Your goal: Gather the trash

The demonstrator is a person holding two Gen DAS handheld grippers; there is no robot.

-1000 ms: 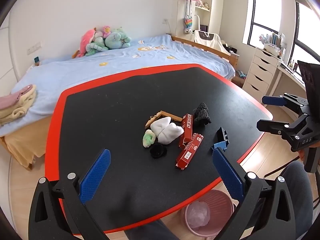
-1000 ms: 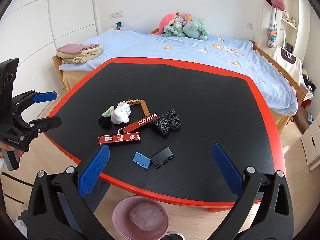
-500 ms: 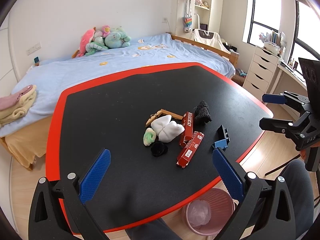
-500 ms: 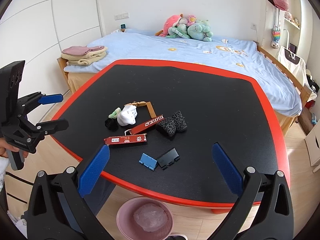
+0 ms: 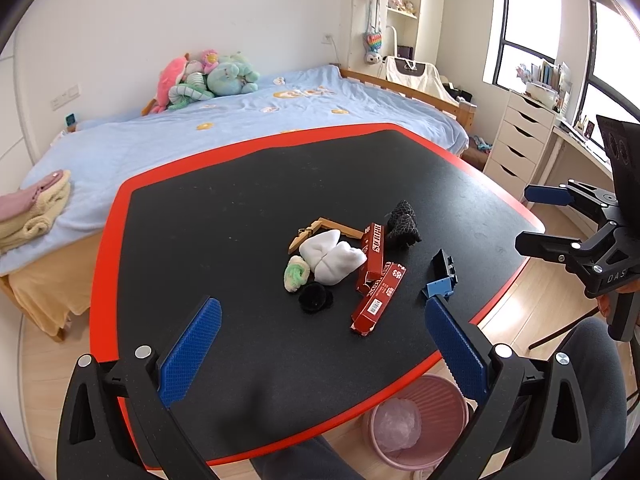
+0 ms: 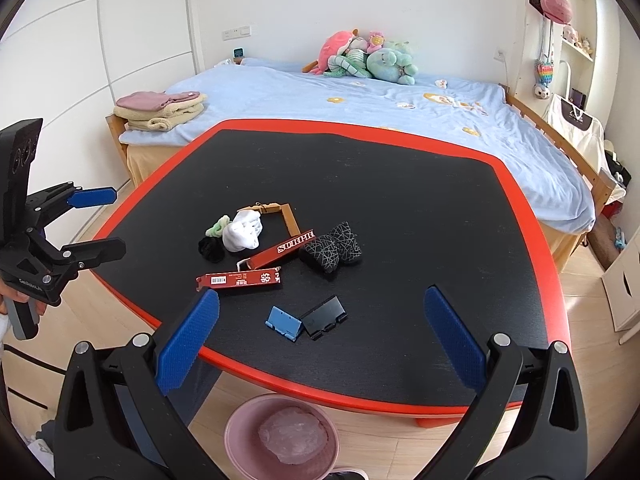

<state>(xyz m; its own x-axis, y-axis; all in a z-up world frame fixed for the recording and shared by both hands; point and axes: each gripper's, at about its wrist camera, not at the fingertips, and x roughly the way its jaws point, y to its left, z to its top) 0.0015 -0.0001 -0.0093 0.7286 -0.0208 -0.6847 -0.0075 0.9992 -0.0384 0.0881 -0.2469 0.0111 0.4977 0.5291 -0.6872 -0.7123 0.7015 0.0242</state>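
Red box [image 6: 239, 279] flat, long axis parallel table's near edge.

I am seeing a heap lying mid-desk [image 6: 400, 184]: two cartons [image 6: 239, 279] crossing just beside white socks [image 6: 243, 231], a frame [image 6: 285, 216] sitting behind them, a dark sock bundle [image 6: 332, 248] lying to their right. Two clips [image 6: 305, 318] are resting near the front edge. A bin [image 6: 280, 436] is standing on the floor below that edge; a bed [image 6: 360, 112] is lying behind the desk.
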